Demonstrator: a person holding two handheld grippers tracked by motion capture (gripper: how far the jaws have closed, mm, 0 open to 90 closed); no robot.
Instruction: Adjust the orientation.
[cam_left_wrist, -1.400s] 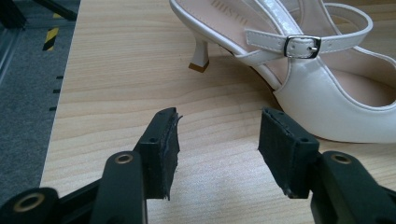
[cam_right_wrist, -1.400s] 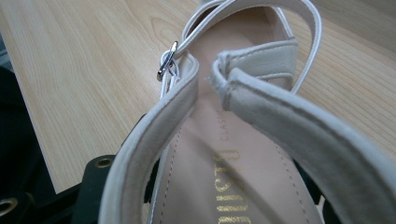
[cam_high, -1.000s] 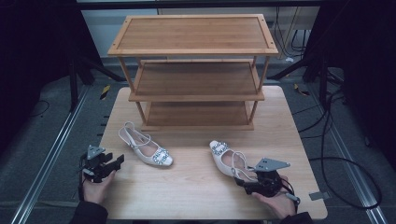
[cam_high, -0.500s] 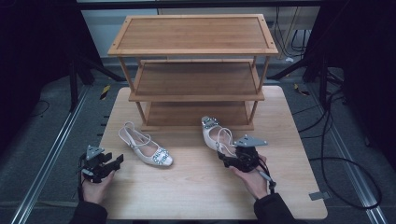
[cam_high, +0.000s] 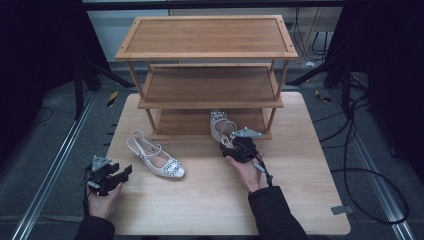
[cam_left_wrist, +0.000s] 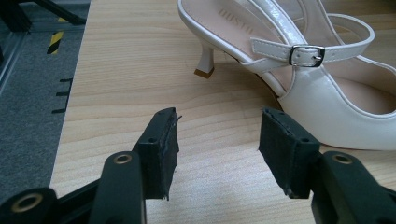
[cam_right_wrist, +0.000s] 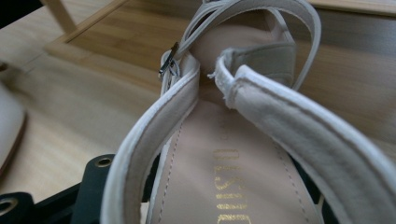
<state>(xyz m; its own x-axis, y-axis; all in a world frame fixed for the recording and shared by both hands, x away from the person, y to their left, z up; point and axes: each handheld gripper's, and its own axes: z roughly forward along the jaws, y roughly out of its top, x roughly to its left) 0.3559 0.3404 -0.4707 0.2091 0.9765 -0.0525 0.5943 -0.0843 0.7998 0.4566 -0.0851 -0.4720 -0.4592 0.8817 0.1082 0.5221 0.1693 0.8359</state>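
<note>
Two white slingback shoes with jewelled toes are in play. One shoe (cam_high: 156, 157) lies on its sole on the wooden table (cam_high: 300, 200), left of centre, heel towards the rack; the same shoe (cam_left_wrist: 327, 93) sits just beyond my left gripper. My left gripper (cam_high: 117, 175) rests at the table's near left, open, with nothing between its pads (cam_left_wrist: 161, 149). My right gripper (cam_high: 235, 147) is shut on the heel end of the second shoe (cam_high: 220, 127), whose toe reaches the rack's bottom shelf (cam_high: 200, 122). In the right gripper view that shoe's insole and strap (cam_right_wrist: 243, 154) hide the jaws.
A three-tier wooden shoe rack (cam_high: 207, 75) stands at the table's far side, its shelves bare. Grey floor, metal rails (cam_high: 45, 175) and cables (cam_high: 360, 170) flank the table. The bottom shelf's front edge (cam_right_wrist: 107, 46) lies just ahead of the held shoe.
My right gripper has carried its shoe from the table's near right up and left to the front of the rack's bottom shelf. The left gripper and the other shoe have stayed put.
</note>
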